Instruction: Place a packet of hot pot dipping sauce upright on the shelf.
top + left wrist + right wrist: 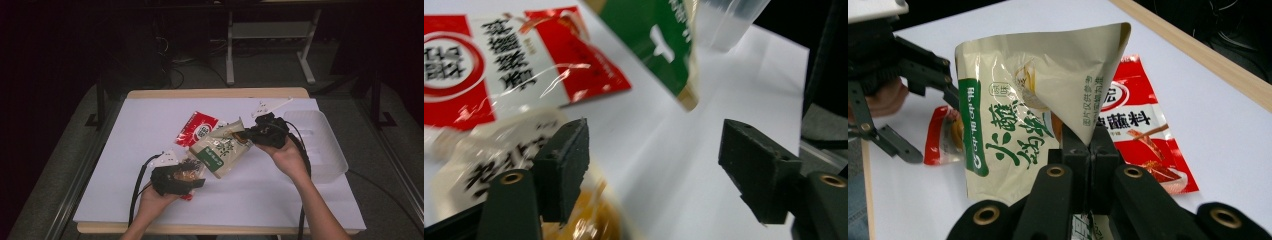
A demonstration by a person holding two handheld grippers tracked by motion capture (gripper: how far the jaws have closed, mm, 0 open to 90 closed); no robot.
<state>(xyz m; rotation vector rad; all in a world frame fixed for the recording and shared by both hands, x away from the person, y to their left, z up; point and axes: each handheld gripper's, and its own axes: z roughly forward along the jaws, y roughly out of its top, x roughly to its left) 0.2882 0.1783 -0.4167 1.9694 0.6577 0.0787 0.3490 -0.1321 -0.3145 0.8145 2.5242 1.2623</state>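
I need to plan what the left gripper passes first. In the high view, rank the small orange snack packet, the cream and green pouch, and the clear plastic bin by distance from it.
1. Small orange snack packet, right at the left gripper.
2. Cream and green pouch, up and right, mid-table.
3. Clear plastic bin, at the far right edge.

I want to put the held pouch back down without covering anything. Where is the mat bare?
Bare mat lies along the near edge between the two forearms, and at the far left corner. The middle is crowded: red sachet, green-and-cream pouch in the right gripper, small packet by the left gripper. The clear tray takes the right edge.
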